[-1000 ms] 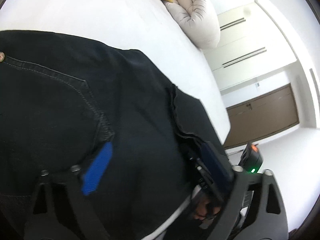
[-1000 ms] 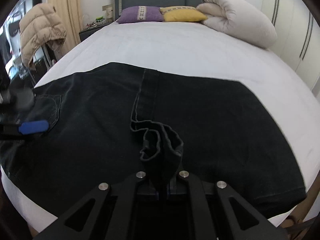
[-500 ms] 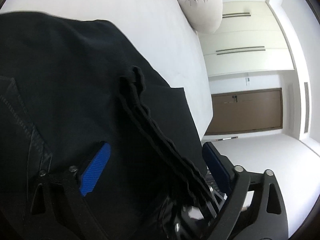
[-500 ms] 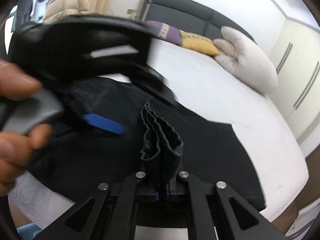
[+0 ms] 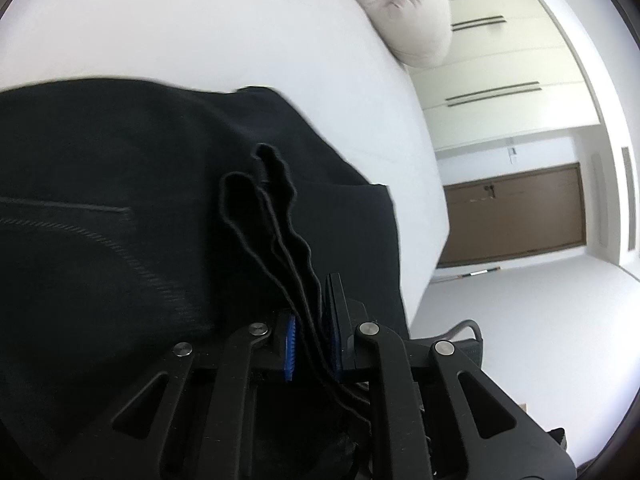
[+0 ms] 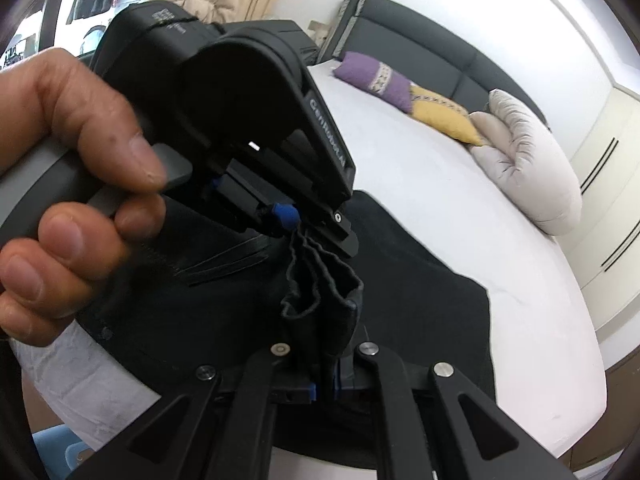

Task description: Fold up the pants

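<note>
Black pants [image 5: 100,220] lie spread on a white bed [image 5: 180,32]; they also show in the right wrist view [image 6: 420,300]. My left gripper [image 5: 312,344] is shut on a bunched, layered edge of the pants [image 5: 276,216], raised off the bed. My right gripper [image 6: 324,388] is shut on the same bunched edge [image 6: 320,292]. In the right wrist view the left gripper [image 6: 288,216] and the hand holding it [image 6: 72,152] sit just above and left, its blue pads clamped on the top of the bunch.
A beige folded duvet [image 6: 528,160], a yellow pillow [image 6: 440,116] and a purple pillow [image 6: 376,80] lie at the head of the bed by the dark headboard [image 6: 420,40]. White wardrobes [image 5: 500,60] and a brown door [image 5: 516,212] stand beyond the bed's edge.
My left gripper moved over to the bunched pants edge held by the right gripper and closed on it. The right gripper kept its hold and lifted the bunch.
</note>
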The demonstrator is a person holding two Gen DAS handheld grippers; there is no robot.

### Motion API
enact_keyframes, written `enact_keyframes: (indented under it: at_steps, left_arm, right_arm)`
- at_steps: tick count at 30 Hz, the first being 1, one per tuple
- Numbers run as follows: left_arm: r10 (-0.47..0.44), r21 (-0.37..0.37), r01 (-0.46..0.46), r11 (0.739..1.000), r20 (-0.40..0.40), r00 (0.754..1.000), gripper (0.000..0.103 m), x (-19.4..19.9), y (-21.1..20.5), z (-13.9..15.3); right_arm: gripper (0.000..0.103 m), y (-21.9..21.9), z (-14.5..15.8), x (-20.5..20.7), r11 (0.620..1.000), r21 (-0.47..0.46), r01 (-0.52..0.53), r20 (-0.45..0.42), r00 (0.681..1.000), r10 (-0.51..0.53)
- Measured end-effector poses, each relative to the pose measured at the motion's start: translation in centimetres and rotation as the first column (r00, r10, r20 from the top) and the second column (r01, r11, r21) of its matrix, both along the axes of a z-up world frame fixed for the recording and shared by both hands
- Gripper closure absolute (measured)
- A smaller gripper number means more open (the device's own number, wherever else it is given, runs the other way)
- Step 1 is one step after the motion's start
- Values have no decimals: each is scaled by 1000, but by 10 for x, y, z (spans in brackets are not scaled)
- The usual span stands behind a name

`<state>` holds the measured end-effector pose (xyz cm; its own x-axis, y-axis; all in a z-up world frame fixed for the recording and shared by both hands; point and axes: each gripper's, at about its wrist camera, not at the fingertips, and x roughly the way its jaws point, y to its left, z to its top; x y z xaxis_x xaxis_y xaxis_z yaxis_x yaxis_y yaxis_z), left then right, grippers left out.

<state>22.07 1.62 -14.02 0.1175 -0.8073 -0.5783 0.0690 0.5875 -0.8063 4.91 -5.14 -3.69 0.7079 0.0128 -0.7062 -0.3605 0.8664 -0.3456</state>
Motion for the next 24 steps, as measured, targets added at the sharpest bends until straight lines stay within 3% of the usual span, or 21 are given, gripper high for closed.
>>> enact_keyframes:
  at_steps: [5, 8, 11, 15, 18, 20, 22, 24]
  left_arm:
    - [29, 34, -28, 999, -10, 1000, 92, 7, 4, -11]
    - [50, 76, -48, 996, -24, 998, 92, 9, 10, -20]
    - [68, 92, -68, 993, -3, 998, 91, 8, 14, -19]
    - [120, 144, -124, 982, 34, 992, 91, -2, 28, -7]
    - [107, 199, -126, 972, 103, 989, 91, -9, 22, 11]
    - [75, 212, -106, 971, 147, 986, 91, -12, 10, 23]
    - [22, 223, -66, 973, 193, 981, 91, -18, -9, 33]
    - [-39, 252, -14, 968, 205, 978, 91, -24, -28, 32]
  right_arm:
    - [96, 10, -7, 11, 1000, -11, -14, -36, 999, 14]
    - [89, 11, -26, 20, 1000, -4, -19, -123, 992, 19]
    - [84, 2, -26, 13, 999, 51, -7, -123, 992, 13]
    - [46, -21, -11, 7, 988, 142, -64, -140, 987, 84]
    - [45, -46, 4, -2, 968, 241, -70, -193, 974, 118]
    - [47, -80, 16, -1, 925, 380, -21, -257, 958, 127]
    - [57, -125, 27, 6, 847, 527, 68, -313, 942, 119]
    - [57, -167, 33, 18, 769, 621, 152, -350, 932, 98]
